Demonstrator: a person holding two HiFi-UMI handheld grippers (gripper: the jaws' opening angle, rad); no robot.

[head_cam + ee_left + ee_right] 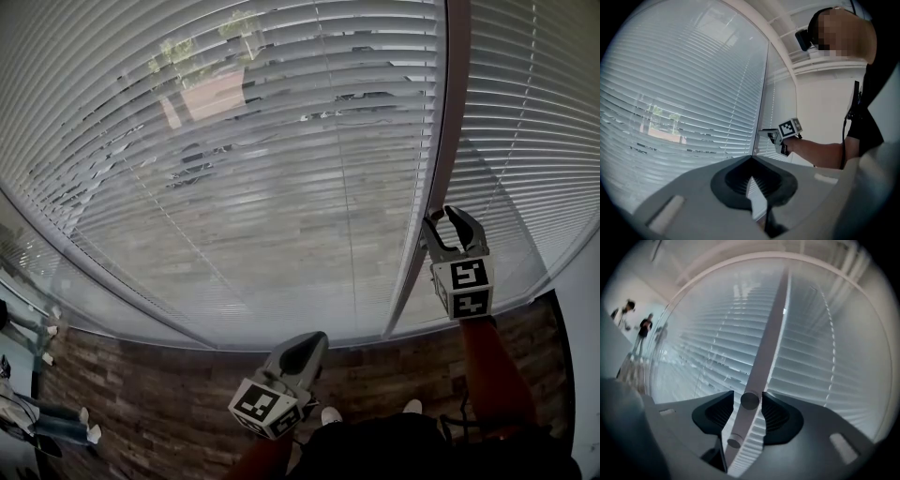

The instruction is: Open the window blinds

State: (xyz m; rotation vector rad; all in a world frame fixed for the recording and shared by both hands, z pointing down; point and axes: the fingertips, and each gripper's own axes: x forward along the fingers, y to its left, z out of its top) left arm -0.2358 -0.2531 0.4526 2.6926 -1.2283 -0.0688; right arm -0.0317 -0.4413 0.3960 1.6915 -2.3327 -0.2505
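White slatted blinds [281,141] cover the wide window; their slats are tilted enough that a building and trees show through. A grey round wand [749,400] hangs in front of the window post [441,141]. My right gripper [448,223] points up at it, open, with the wand's round end between the jaws, close to the right pad [771,413] and a narrow gap on the left. My left gripper [314,339] hangs low below the sill, shut and empty. The left gripper view shows its own jaws [751,180] together and the right gripper [764,132] by the blinds [684,103].
A second blind [534,141] covers the pane right of the post. Below the sill lies a brick-patterned floor [141,394], with my shoes [323,414] on it. People stand far off at the left [644,329]. A white wall [820,108] closes the right side.
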